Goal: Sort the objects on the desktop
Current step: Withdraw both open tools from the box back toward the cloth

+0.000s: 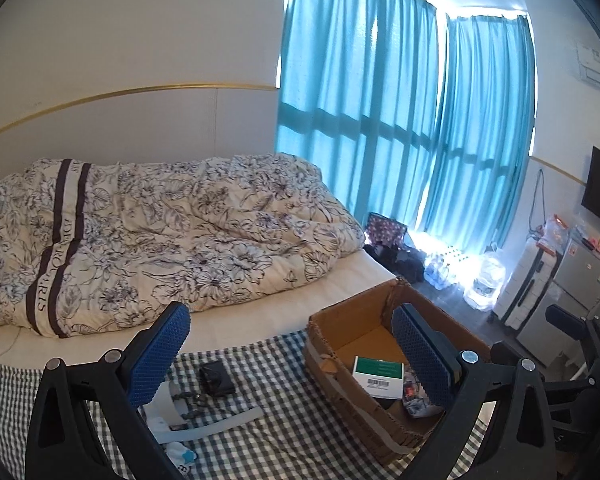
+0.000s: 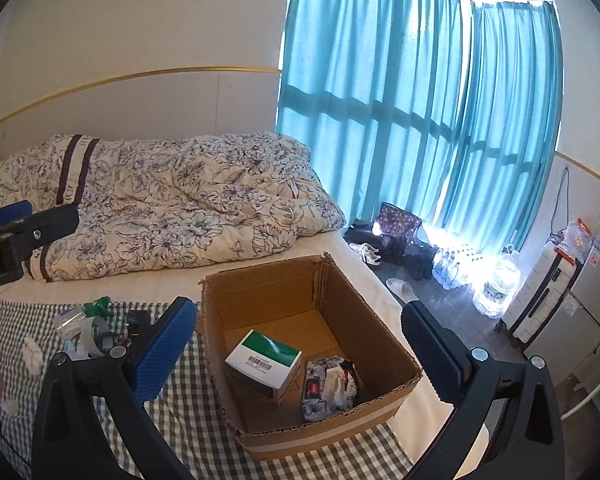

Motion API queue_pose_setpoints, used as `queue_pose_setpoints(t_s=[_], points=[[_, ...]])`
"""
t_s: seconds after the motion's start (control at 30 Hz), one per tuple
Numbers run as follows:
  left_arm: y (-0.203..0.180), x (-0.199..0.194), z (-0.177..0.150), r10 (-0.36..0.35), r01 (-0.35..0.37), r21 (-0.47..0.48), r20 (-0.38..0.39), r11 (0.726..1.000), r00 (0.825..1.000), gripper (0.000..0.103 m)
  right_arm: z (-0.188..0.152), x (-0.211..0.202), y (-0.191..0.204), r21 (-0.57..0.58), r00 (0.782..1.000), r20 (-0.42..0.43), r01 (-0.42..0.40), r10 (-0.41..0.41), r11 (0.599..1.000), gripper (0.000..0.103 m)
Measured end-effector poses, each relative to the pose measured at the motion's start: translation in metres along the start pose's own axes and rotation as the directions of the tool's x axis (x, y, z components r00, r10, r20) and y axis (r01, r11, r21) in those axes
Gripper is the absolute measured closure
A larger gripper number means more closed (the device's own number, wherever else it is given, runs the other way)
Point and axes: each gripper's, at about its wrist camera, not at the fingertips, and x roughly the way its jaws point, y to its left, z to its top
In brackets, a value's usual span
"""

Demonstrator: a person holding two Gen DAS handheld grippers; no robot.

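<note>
The right gripper [image 2: 296,352] hangs nearest, its blue-padded fingers [image 2: 162,354] spread wide with nothing between them, straddling the near part of the cardboard box [image 2: 260,284]. The left gripper [image 1: 292,356] is likewise released, its fingers [image 1: 158,356] wide apart and gripping nothing, above the checked cloth [image 1: 284,412] that covers the near end of the bed [image 1: 260,312].

Under the left gripper, on the cloth towards its near left corner, lie a pale blue strip [image 1: 224,426] and a small white and blue item [image 1: 182,454]; what they are I cannot tell. A little farther in sits a small black pouch [image 1: 216,378]. In the right wrist view, a tape roll [image 2: 94,334] and a green crumpled wrapper [image 2: 98,306] lie at the cloth's far left edge, left of the box.

The cardboard box stands on the right side of the cloth, open at the top. Inside it, a green and white carton [image 2: 266,362] with a barcode label rests on the floor near the left wall, and a crumpled patterned packet [image 2: 330,386] lies beside it in the near right corner.

Beyond the cloth, a rumpled floral quilt [image 1: 152,236] covers the far half of the bed against the wall. Past the bed's right edge, teal curtains [image 1: 400,120] hang over a bright window, with water bottles [image 2: 450,268] and a white suitcase [image 2: 540,300] on the floor.
</note>
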Motion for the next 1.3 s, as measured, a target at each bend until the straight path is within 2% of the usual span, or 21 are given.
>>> queue_pose_setpoints(t_s=[0.77,0.9,1.3], points=[[0.079,-0.026,-0.014,0.131,-0.131,-0.057,-0.013,0.990,0.991,0.000,-0.006,-0.014,0.049,-0.013,0.993,0.037,-0.115,0.115,0.993,0.000],[0.094,-0.027,-0.017,0.158,-0.159,-0.073,-0.021,0.985,0.987,0.000,-0.009,-0.009,0.058,-0.003,0.989,0.025,-0.145,0.145,0.989,0.000],[0.150,-0.014,-0.035,0.248,-0.255,-0.101,-0.074,0.962,0.966,0.000,-0.018,0.012,0.107,-0.092,0.966,-0.015,-0.258,0.258,0.962,0.000]])
